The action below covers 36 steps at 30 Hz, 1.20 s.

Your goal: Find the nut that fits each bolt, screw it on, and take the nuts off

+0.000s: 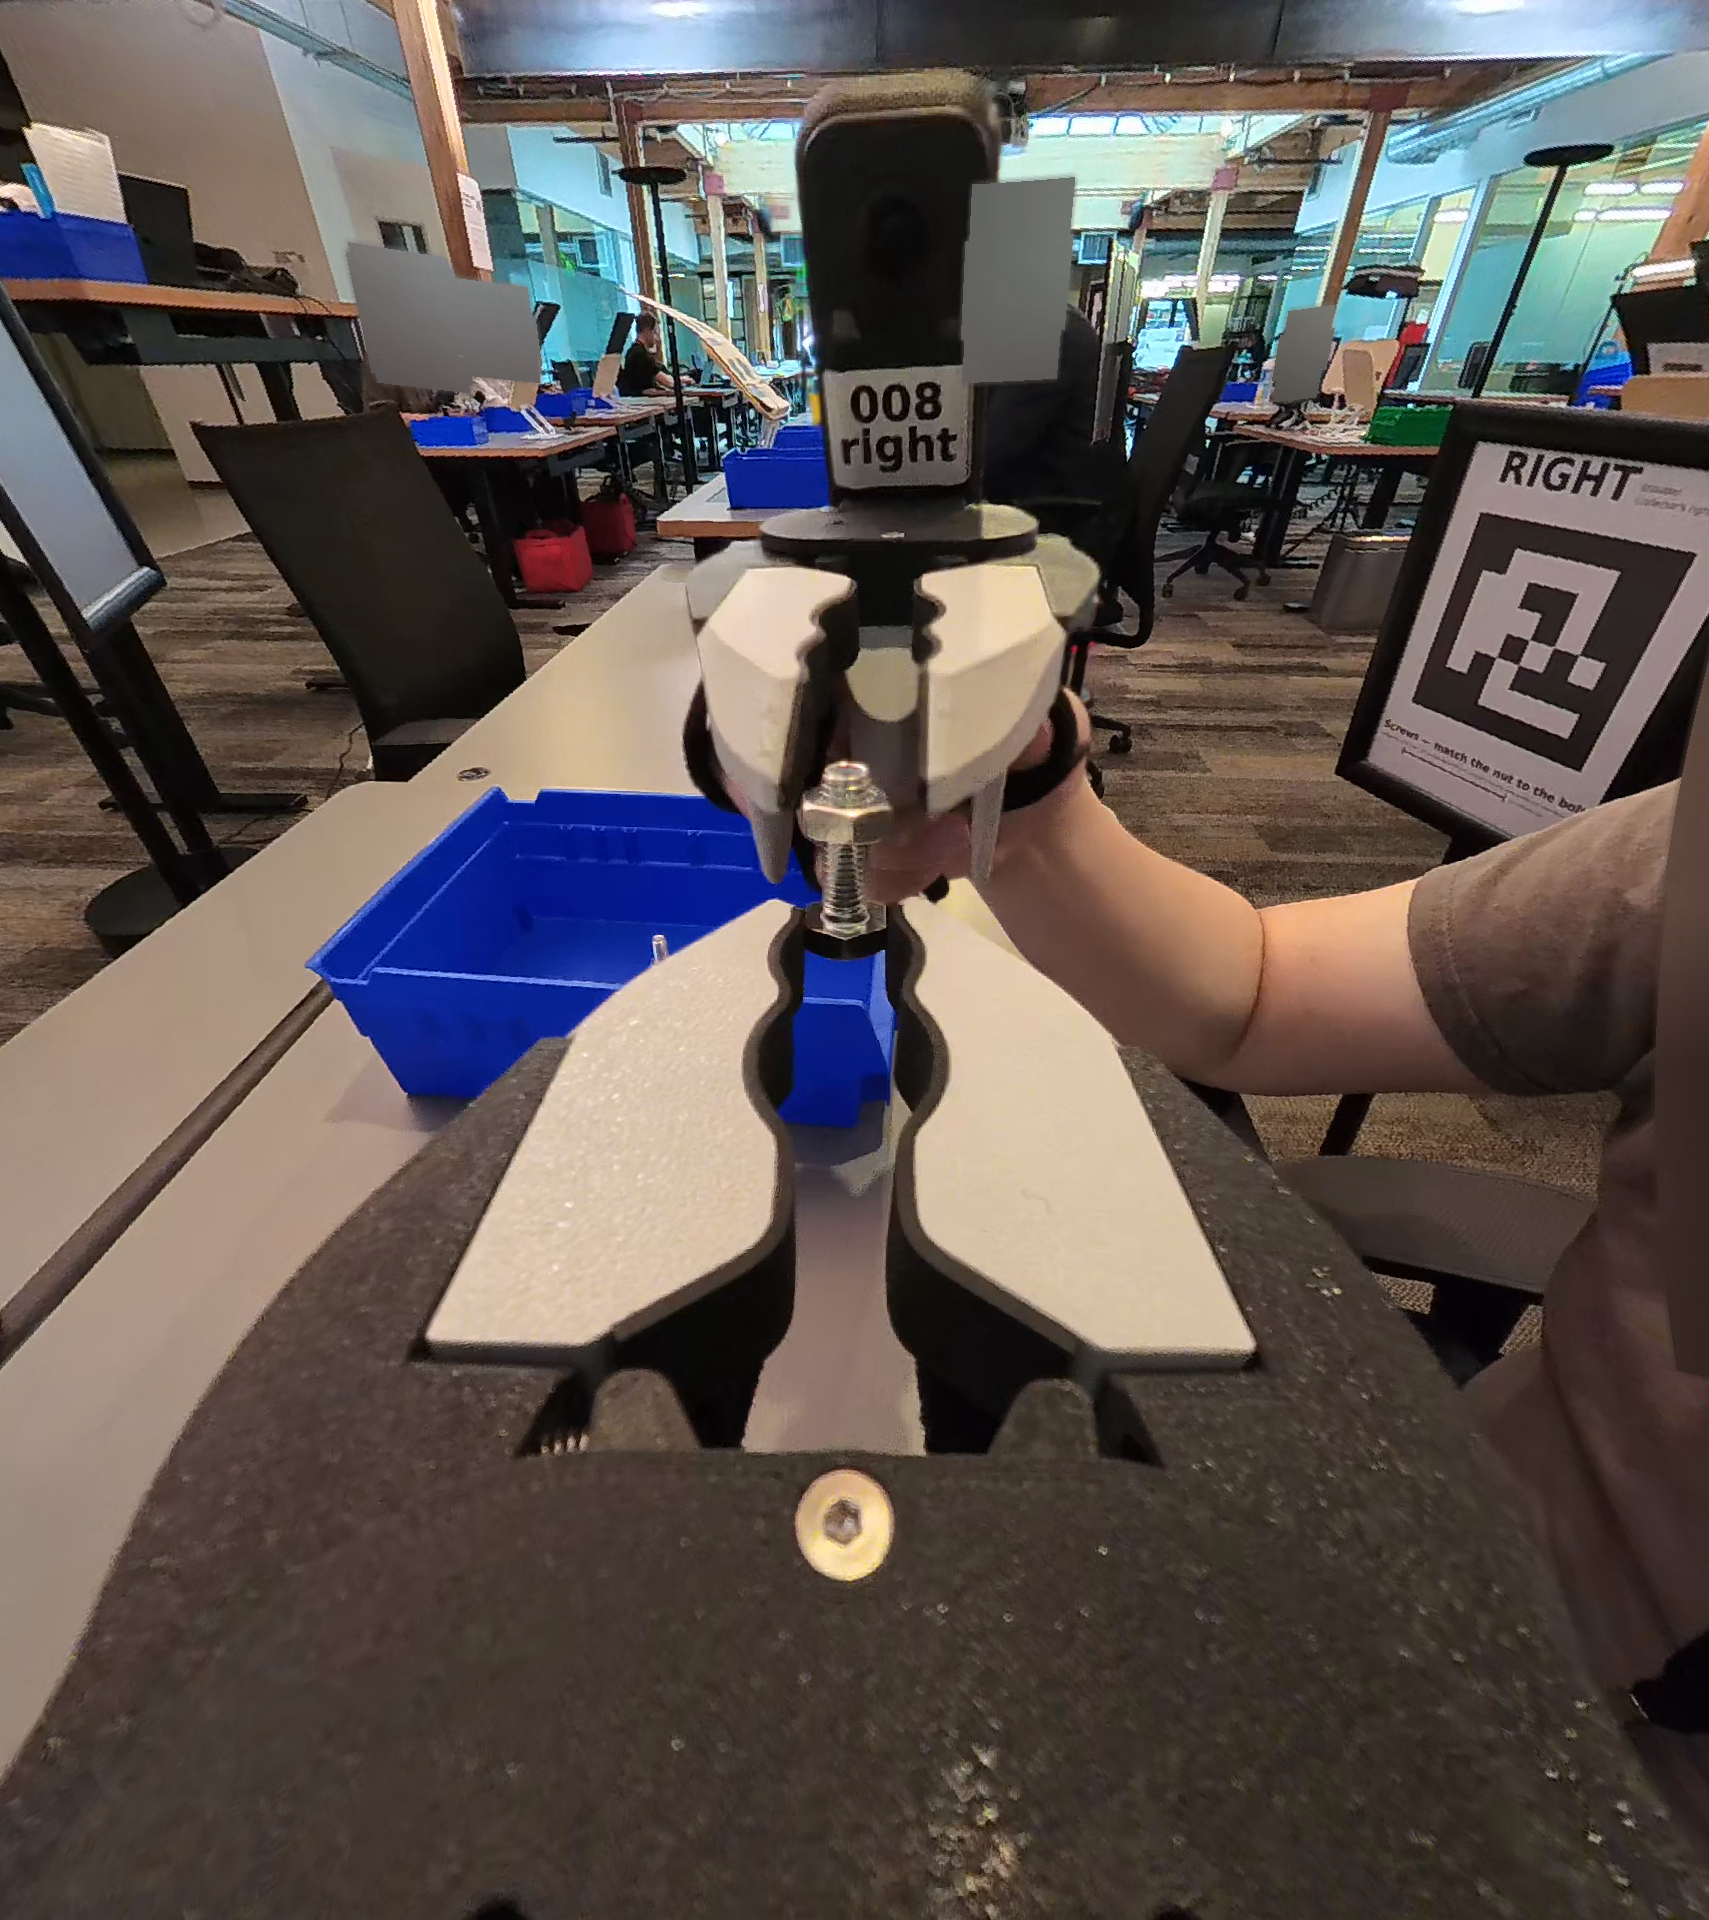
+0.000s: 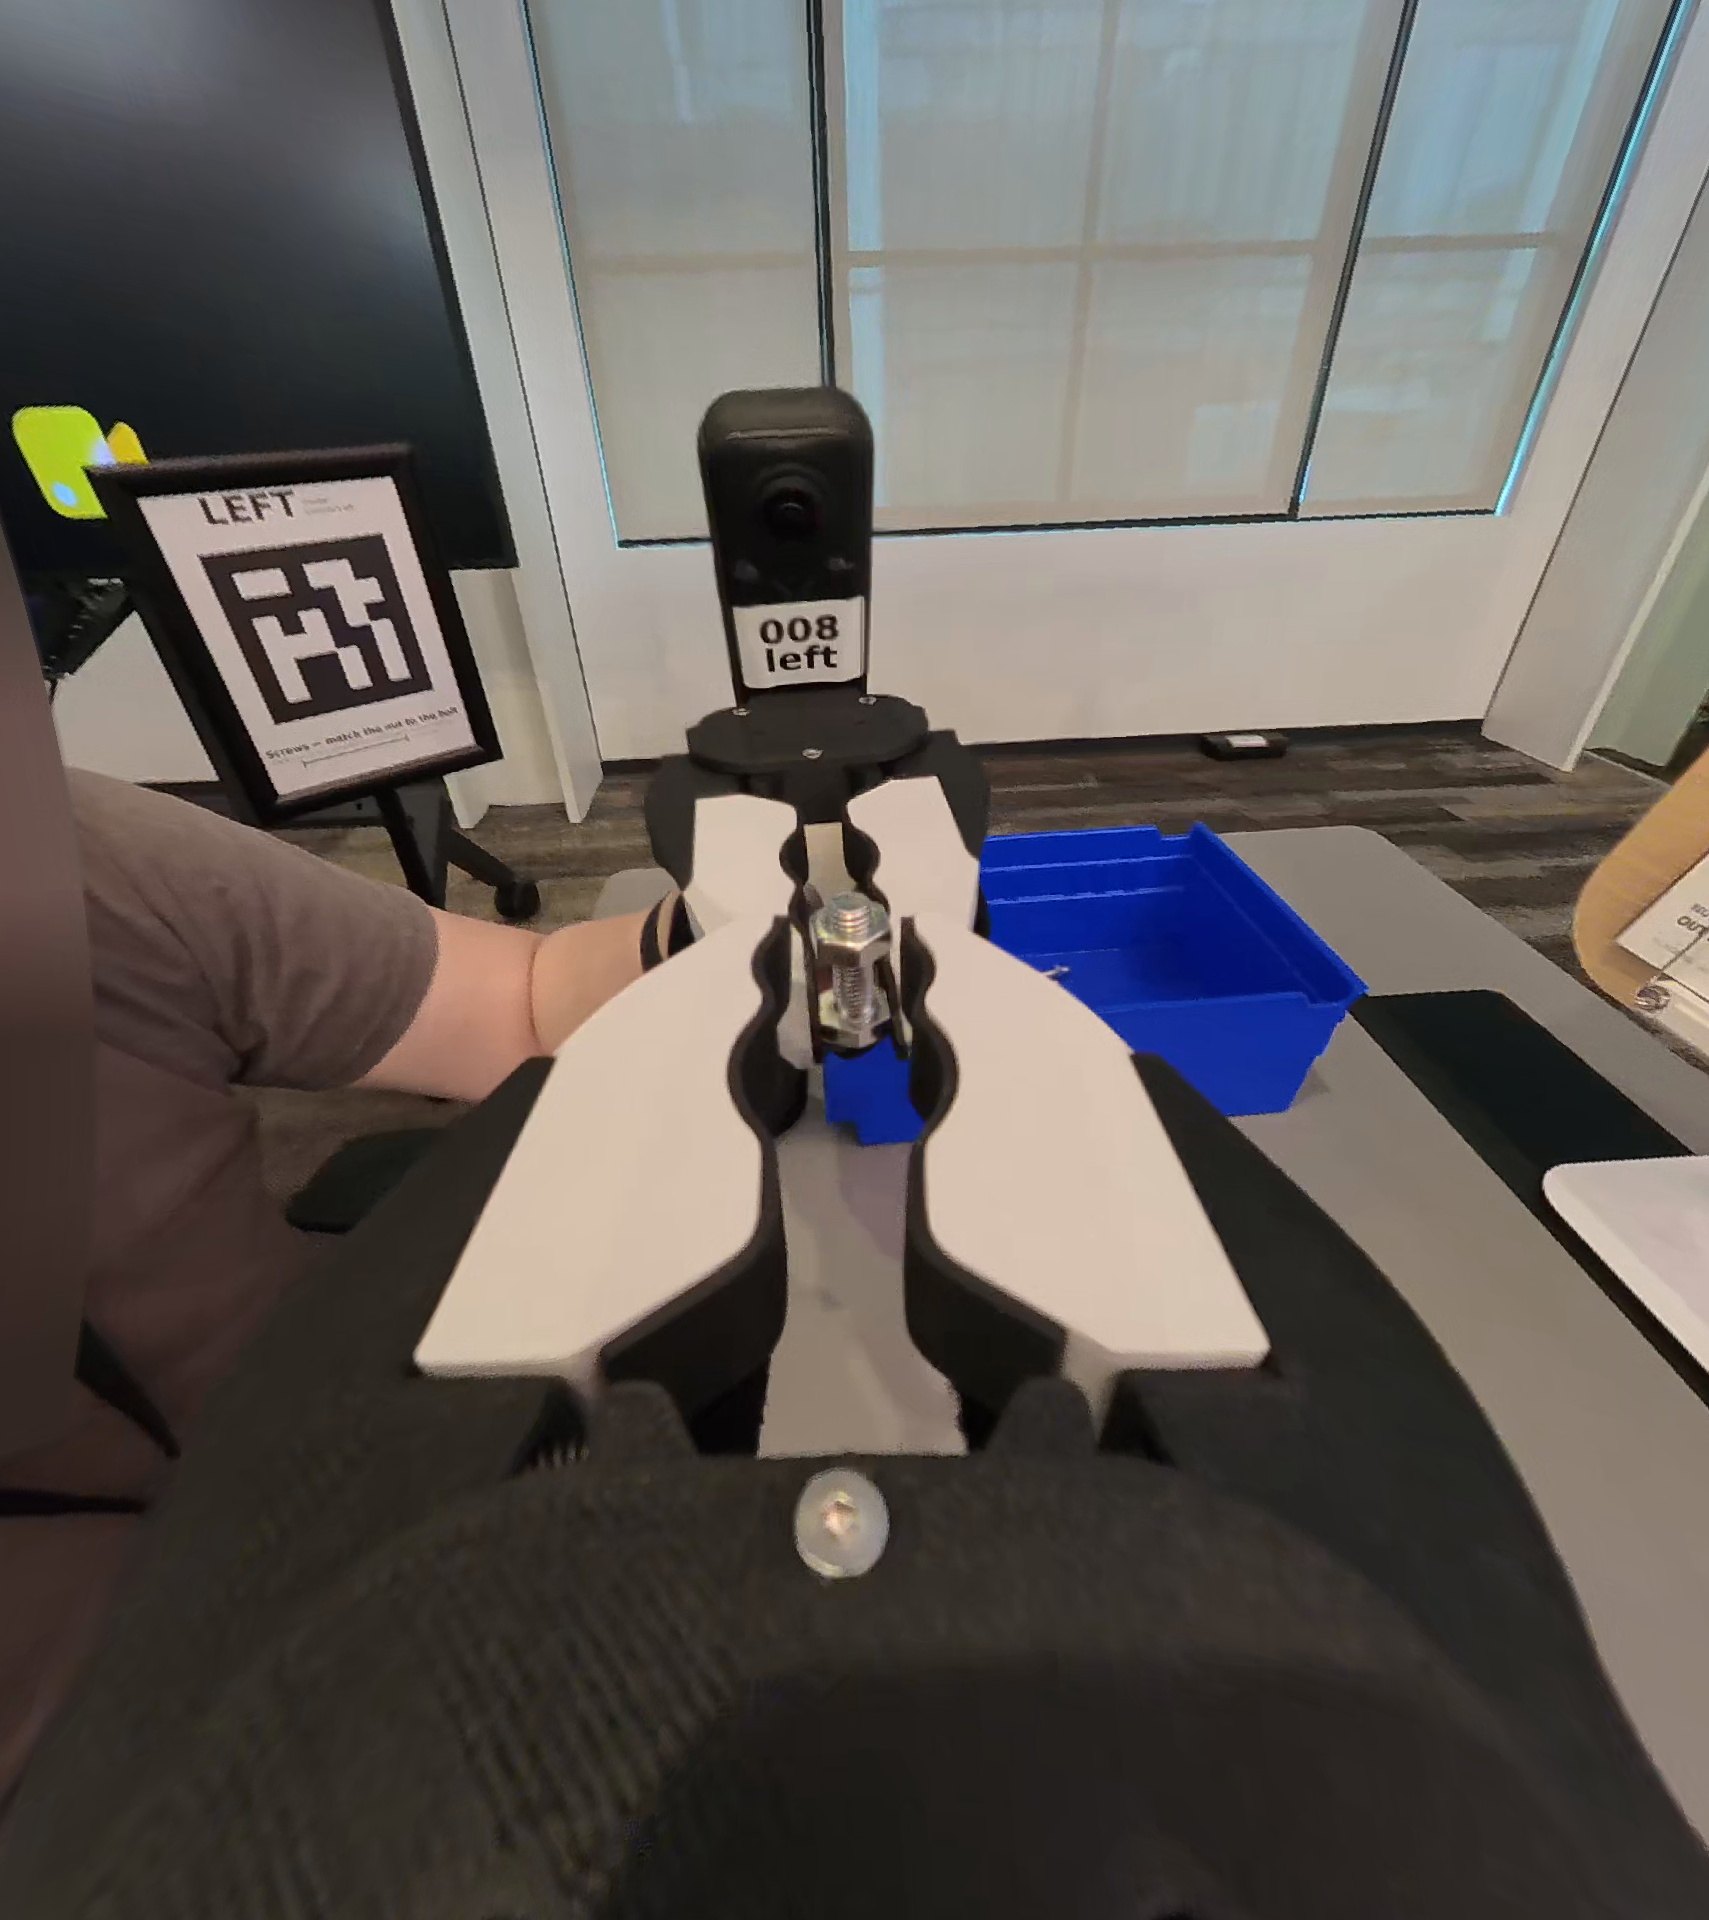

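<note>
— Above the grey table (image 1: 154,1049), what do you hold?

— Your left gripper (image 1: 842,925) clamps the head of an upright threaded steel bolt (image 1: 842,878); your right gripper (image 1: 871,821) faces it, its white fingers (image 1: 762,717) closed on the hex nut (image 1: 845,821) near the bolt's top; your forearm (image 1: 1141,935) reaches in level.

— And the bin (image 1: 517,935)?

— Blue plastic, open, just behind the bolt; one small metal piece (image 1: 659,945) stands inside; what it is, you cannot tell.

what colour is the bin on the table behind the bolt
The bin is solid bright blue, seen best in the right wrist view.
</note>
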Each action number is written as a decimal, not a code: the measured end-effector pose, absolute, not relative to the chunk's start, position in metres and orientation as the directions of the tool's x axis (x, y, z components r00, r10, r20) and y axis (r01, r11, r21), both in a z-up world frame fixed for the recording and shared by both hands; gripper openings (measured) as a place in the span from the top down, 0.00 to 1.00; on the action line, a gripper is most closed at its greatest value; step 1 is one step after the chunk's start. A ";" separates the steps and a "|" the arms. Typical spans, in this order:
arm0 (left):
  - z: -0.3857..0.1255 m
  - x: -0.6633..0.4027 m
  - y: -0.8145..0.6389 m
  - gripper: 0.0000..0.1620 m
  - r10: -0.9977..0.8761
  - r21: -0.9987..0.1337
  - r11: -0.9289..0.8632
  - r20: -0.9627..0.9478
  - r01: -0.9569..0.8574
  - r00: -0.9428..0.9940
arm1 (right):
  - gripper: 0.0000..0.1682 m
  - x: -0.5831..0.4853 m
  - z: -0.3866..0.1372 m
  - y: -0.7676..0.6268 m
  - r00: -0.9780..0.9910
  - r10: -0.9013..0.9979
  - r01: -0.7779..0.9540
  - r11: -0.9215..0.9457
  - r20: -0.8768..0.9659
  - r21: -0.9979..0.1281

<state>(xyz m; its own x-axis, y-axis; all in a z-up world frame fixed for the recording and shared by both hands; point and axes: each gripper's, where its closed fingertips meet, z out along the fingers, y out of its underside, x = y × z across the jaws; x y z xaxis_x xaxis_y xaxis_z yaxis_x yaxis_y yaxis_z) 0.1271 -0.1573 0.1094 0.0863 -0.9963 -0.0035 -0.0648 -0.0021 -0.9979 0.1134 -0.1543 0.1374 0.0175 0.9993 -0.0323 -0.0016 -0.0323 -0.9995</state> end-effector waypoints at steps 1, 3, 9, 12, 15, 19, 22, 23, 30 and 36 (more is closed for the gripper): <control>0.109 0.128 -0.158 0.91 -0.996 -0.998 0.000 -0.006 -0.063 0.086 | 0.88 0.110 0.135 -0.155 0.025 0.999 0.012 -0.022 -0.022 -1.000; 0.110 0.128 -0.158 0.91 -0.996 -0.998 0.006 -0.011 -0.065 0.089 | 0.88 0.109 0.133 -0.152 0.040 0.999 0.022 -0.018 -0.017 -1.000; 0.114 0.123 -0.155 0.91 -0.995 -0.999 0.002 -0.007 -0.045 0.103 | 0.89 0.117 0.140 -0.152 0.033 0.999 -0.019 -0.031 -0.031 -0.999; 0.112 0.127 -0.159 0.91 -0.996 -0.999 0.010 -0.014 -0.052 0.089 | 0.87 0.108 0.139 -0.156 0.047 0.999 -0.012 -0.001 -0.001 -1.000; 0.115 0.125 -0.158 0.91 -0.995 -0.999 0.015 -0.018 -0.040 0.100 | 0.89 0.115 0.138 -0.148 0.056 0.998 -0.011 -0.028 -0.029 -1.000; 0.118 0.123 -0.160 0.91 -0.996 -1.000 0.001 -0.003 -0.023 0.085 | 0.89 0.121 0.145 -0.152 0.038 0.999 -0.038 -0.030 -0.031 -0.999; 0.115 0.127 -0.164 0.91 -0.998 -0.999 0.004 -0.006 -0.037 0.066 | 0.88 0.109 0.144 -0.162 0.033 0.999 -0.033 -0.006 -0.007 -0.999; 0.115 0.128 -0.165 0.91 -0.998 -0.999 0.005 -0.007 -0.035 0.062 | 0.89 0.109 0.144 -0.161 0.036 0.999 -0.035 -0.008 -0.009 -0.999; 0.117 0.125 -0.162 0.91 -0.997 -1.000 0.002 -0.004 -0.028 0.074 | 0.90 0.118 0.149 -0.159 0.007 0.999 -0.059 -0.038 -0.038 -0.998; 0.117 0.126 -0.164 0.91 -0.998 -1.000 0.001 -0.003 -0.025 0.068 | 0.89 0.119 0.147 -0.151 0.065 0.998 -0.042 -0.021 -0.023 -0.999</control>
<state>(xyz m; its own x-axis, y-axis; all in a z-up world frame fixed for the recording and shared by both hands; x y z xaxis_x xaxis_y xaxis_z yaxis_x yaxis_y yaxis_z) 0.1259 -0.1638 0.1168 0.0684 -0.9977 -0.0027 -0.0252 0.0009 -0.9997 0.1188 -0.1510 0.1466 0.0650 0.9976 -0.0234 -0.0422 -0.0207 -0.9989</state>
